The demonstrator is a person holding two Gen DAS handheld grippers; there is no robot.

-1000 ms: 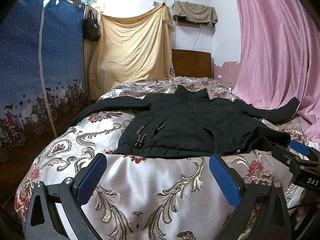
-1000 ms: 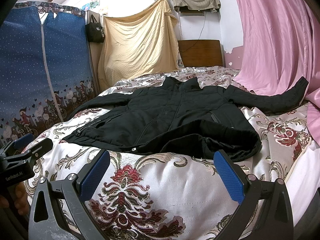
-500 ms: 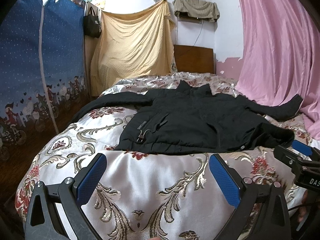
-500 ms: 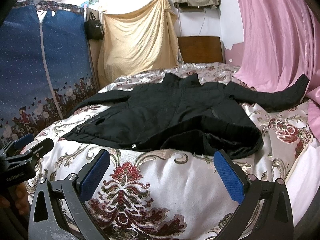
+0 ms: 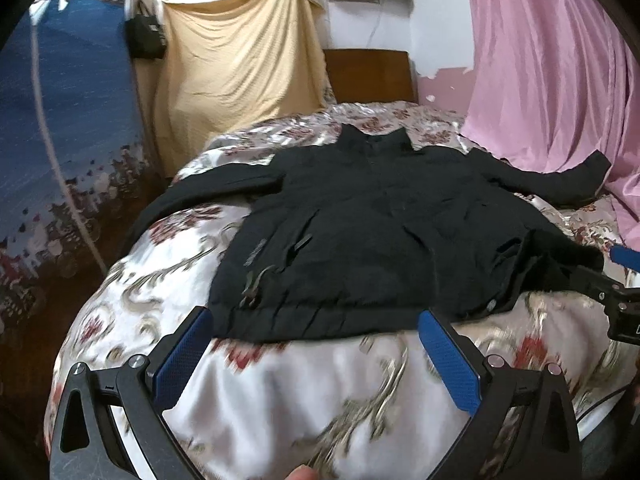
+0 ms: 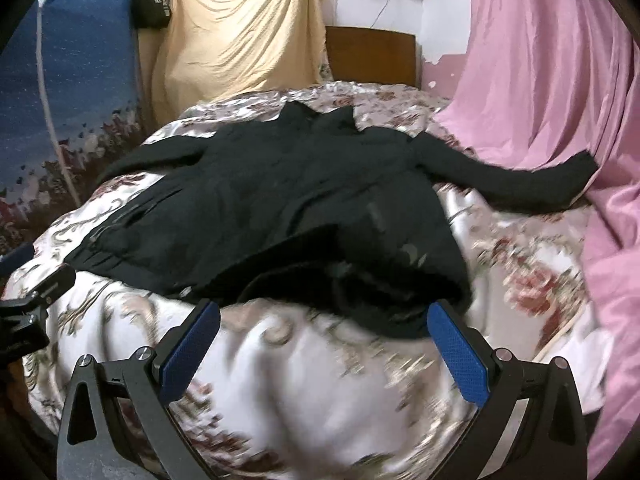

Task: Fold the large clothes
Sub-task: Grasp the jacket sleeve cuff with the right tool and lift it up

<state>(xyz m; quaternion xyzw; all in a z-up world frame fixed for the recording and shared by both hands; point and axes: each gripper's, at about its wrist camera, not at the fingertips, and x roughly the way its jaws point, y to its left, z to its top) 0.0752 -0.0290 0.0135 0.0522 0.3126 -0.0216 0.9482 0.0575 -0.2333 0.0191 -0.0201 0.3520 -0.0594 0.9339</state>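
A large black jacket (image 5: 372, 232) lies front up on the bed, collar toward the headboard and sleeves spread to both sides. Its right front corner is bunched and folded over (image 6: 372, 292). My left gripper (image 5: 316, 344) hovers open just short of the jacket's hem, nothing between its blue pads (image 5: 182, 356). The right gripper (image 6: 324, 336) is also open and empty, close to the rumpled corner of the jacket (image 6: 280, 200). Each gripper shows at the edge of the other's view.
The bed carries a shiny floral cover (image 5: 288, 392). A pink curtain (image 5: 552, 64) hangs along the right side, touching the right sleeve. A blue fabric wardrobe (image 5: 68, 120) stands left, a yellow sheet (image 5: 240, 60) and wooden headboard (image 5: 370, 74) behind.
Both grippers have risen and moved forward toward the jacket's hem, tilting down over it. Their jaws stayed open. The jacket has not moved.
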